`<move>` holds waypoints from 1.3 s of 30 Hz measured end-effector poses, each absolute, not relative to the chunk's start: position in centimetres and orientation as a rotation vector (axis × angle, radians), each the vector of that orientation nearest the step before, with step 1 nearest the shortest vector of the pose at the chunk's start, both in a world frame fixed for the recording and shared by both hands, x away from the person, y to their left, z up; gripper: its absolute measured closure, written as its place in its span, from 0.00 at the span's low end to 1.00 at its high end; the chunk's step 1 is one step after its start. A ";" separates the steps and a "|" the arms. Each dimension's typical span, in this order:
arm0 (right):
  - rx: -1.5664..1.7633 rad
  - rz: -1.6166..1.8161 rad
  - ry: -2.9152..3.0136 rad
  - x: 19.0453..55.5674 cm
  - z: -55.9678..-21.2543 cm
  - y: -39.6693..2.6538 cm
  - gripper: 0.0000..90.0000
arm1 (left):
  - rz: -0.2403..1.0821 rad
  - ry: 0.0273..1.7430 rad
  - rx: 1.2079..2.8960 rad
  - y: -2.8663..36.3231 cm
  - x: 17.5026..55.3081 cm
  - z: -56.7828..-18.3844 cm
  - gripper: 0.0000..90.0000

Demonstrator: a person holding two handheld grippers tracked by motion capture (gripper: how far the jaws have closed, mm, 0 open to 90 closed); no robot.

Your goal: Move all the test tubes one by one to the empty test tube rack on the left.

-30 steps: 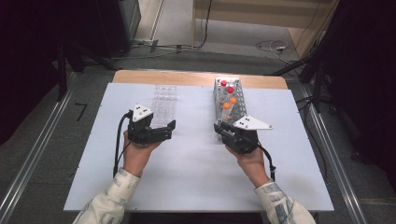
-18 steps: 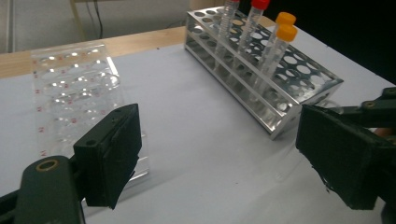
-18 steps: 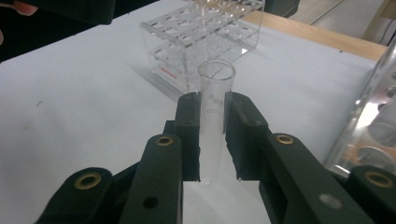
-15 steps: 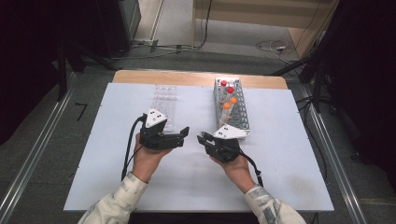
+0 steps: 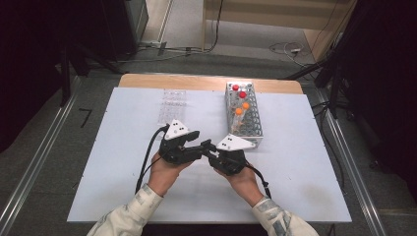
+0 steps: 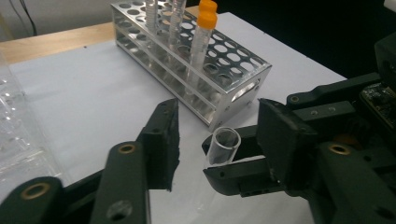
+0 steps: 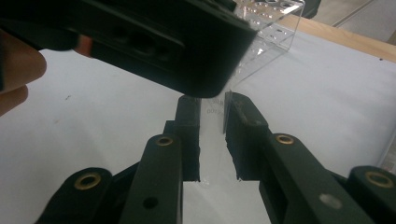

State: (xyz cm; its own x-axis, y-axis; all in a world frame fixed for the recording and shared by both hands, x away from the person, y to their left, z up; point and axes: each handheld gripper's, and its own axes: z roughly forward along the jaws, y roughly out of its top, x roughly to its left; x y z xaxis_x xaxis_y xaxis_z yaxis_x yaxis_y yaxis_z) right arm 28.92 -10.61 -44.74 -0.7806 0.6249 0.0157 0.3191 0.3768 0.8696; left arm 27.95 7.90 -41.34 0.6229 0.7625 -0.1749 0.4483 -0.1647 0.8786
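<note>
High view: both grippers met mid-surface [image 5: 123,147], left gripper [image 5: 200,147] w/ jaws just closing.
Left gripper view: clear tube [image 6: 223,145] between them, not yet pinched.
Right gripper view: right gripper [image 7: 213,109] clenched on tube; prob. light, slick, fragile; grip mid-body.

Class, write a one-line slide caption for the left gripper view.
Left tongs closing around a clear uncapped plastic tube held out by the right tongs.

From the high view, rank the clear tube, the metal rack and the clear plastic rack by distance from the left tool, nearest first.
1. clear tube, right at the left tool, held by the right tool.
2. clear plastic rack, farther back, slightly left.
3. metal rack, off to the right; close to the plastic rack in distance, so that order is uncertain.
</note>
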 end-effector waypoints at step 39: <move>0.810 1.351 2.318 28.8 -44.9 -10.4 0.63 | 0.384 0.979 1.865 7.5 28.0 -41.6 0.85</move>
